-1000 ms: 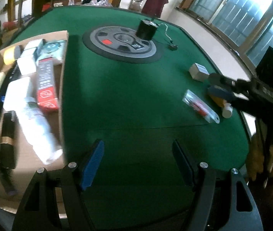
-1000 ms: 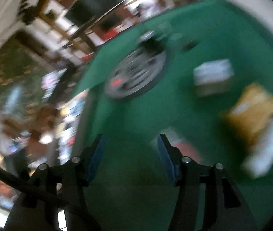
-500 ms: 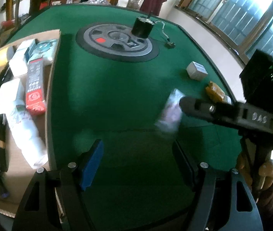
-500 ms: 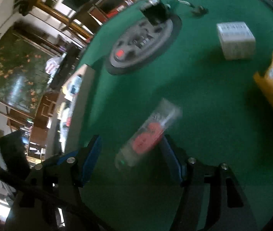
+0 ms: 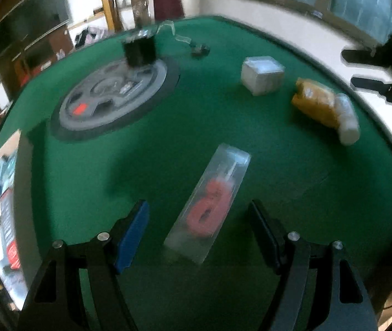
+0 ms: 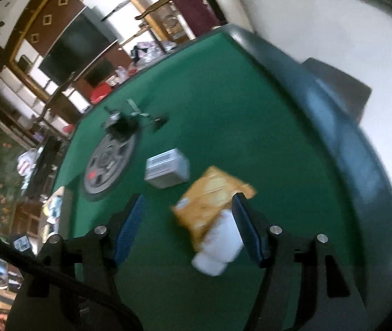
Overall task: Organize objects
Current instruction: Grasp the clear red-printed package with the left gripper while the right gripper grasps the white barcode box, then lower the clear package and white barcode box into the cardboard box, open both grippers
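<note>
A clear plastic packet with a red coil inside [image 5: 209,207] lies on the green table [image 5: 292,171], between the open fingers of my left gripper [image 5: 200,231]. An orange packet with a white cap [image 6: 212,212] lies between the open fingers of my right gripper [image 6: 187,226]; it also shows in the left wrist view [image 5: 323,107]. A small grey box [image 5: 262,74] sits beyond it and shows in the right wrist view [image 6: 167,168]. My right gripper shows as dark fingers [image 5: 372,69] at the right edge of the left wrist view.
A round grey disc [image 5: 113,99] with a black cylinder [image 5: 139,49] on it lies at the table's middle. A small black plug with a cable [image 5: 200,51] lies behind. A cardboard tray of sorted items [image 5: 0,207] lies at the left. The table's rim [image 6: 334,127] curves on the right.
The clear packet, held up by the right gripper half a second ago, now lies on the table before my left gripper. The right gripper has swung right, over the orange packet.
</note>
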